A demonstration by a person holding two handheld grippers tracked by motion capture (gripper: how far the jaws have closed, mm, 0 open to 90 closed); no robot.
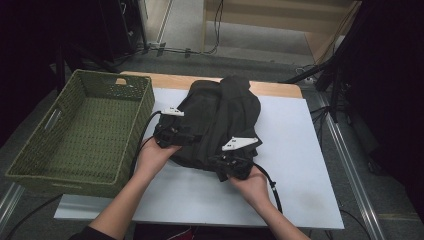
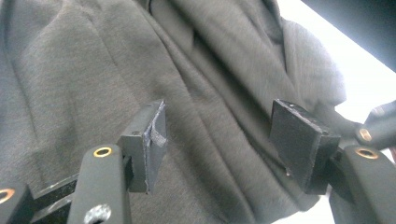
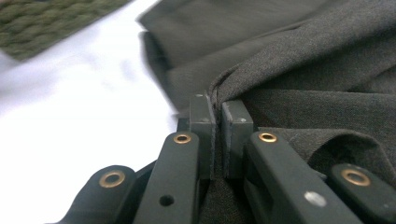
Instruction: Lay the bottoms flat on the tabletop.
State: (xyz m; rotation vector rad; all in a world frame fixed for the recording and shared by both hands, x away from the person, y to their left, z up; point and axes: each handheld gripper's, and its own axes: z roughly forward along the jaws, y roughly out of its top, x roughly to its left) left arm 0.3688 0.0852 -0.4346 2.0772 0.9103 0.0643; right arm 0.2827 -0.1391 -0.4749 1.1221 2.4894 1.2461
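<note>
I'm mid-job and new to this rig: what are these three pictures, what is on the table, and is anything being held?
There is no robot arm here. A person holds a hand-operated gripper in each hand, each with two black fingers.

The high view looks down on the table from above the person's side. It shows the left gripper and the right gripper over a dark grey garment lying crumpled on the white table. A green woven basket stands on the left, with nothing showing inside.

The other two pictures come from cameras riding on the grippers, looking along their fingers. In the left gripper view, the left gripper is open, its fingers spread above the cloth. In the right gripper view, the right gripper is closed, pinching a fold of the garment's edge.
</note>
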